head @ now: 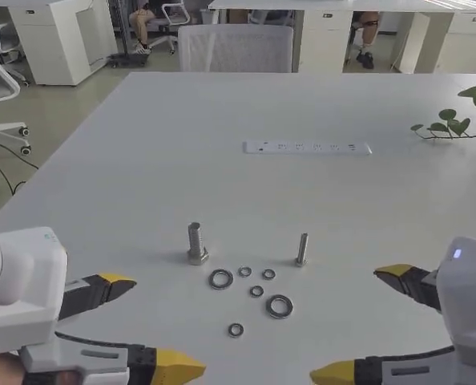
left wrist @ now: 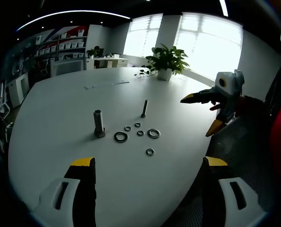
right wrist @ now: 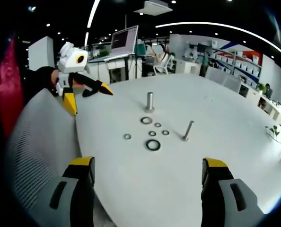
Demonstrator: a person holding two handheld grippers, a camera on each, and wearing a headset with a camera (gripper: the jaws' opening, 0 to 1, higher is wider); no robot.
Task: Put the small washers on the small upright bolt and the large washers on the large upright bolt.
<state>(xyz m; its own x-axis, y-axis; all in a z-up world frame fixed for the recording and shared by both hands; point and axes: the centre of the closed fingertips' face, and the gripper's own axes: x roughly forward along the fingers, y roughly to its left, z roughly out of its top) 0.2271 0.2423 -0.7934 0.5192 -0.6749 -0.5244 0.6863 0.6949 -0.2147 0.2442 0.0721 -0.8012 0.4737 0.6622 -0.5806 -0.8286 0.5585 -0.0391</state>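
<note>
Both grippers wide open and empty, flanking the bolts and washers.

The left gripper [head: 146, 325] is at 7 o'clock in the head view and the right gripper [head: 362, 321] at 5 o'clock, each with jaws spread and tips angled inward over the white table [head: 222, 120]. Each gripper view shows the opposite gripper near the table's edge, and the left gripper view adds a potted plant [left wrist: 166, 59]. One large bolt [head: 195, 243] and one small bolt [head: 302, 249] stand upright. Toward 6 o'clock of them lie two large washers [head: 220, 279] and four small washers [head: 244, 272], all flat.
</note>
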